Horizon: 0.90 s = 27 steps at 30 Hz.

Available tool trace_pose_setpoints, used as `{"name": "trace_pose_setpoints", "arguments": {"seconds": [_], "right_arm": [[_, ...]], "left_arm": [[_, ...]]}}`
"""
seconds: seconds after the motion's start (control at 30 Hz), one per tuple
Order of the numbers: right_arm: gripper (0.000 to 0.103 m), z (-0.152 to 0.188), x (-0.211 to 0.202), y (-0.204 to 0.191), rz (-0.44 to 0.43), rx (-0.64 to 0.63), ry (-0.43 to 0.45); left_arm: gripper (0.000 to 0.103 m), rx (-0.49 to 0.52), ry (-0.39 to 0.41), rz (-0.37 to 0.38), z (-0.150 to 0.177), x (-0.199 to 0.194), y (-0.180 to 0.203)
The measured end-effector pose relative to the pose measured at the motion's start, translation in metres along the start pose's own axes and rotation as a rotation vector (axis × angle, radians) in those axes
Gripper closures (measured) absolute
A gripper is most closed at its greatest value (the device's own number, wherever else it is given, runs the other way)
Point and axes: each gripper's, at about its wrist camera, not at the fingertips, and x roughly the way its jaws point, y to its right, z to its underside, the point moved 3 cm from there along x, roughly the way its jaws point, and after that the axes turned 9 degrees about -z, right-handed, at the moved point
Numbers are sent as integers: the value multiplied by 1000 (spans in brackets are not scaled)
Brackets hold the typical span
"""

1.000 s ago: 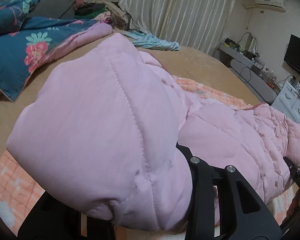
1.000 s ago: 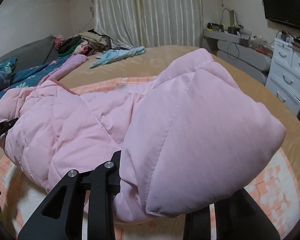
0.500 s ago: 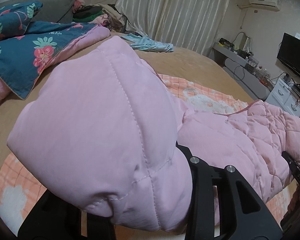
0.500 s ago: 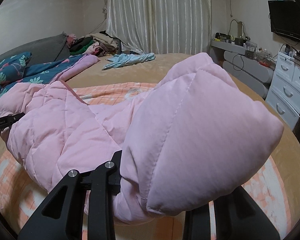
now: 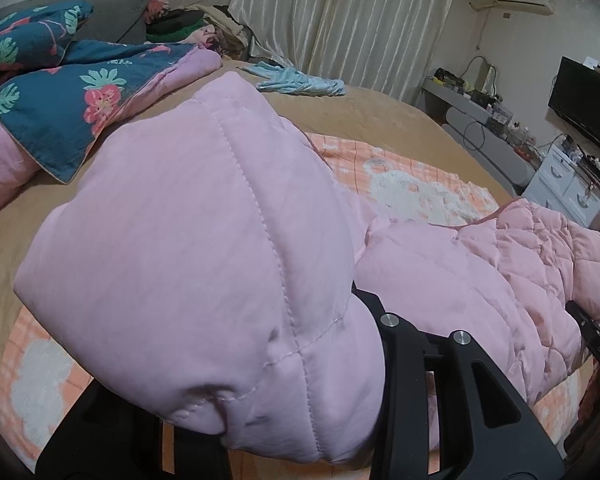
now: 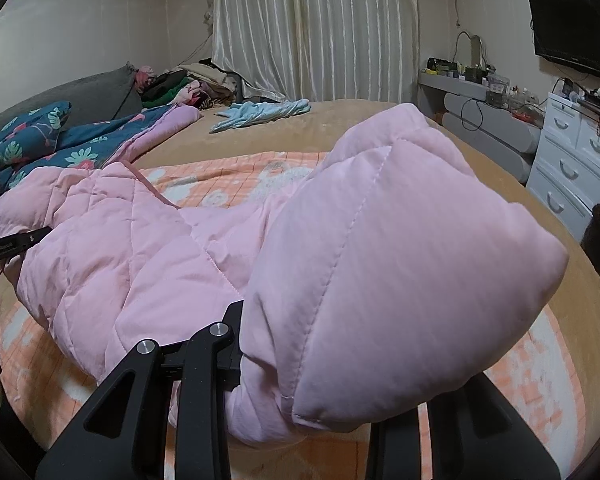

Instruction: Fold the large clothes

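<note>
Both your grippers, left gripper (image 5: 300, 408) and right gripper (image 6: 300, 400), are clamped on puffy corners of the pink quilted padded jacket (image 5: 480, 276), lifted over the orange checked blanket (image 6: 236, 176). Slick fabric w/ bulky padding could slip out (jacket sags mid-span), skewing the fold.

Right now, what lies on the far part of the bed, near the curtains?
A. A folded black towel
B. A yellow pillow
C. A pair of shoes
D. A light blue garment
D: a crumpled light blue garment lies on the tan bed cover in front of the curtains, well beyond the pink padded jacket that both grippers hold.
</note>
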Motion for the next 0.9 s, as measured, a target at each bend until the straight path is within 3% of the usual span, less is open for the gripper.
{"name": "trace_pose_setpoints", "arguments": {"seconds": [0.53,0.9], "right_arm": [[73,53,-23,11,-9,57,-14],[64,86,-7,28,-10,188,-86]], "left_arm": [[71,52,-49,-12,50,-10,-9],[63,18,-79,-10,78,1,-21]]}}
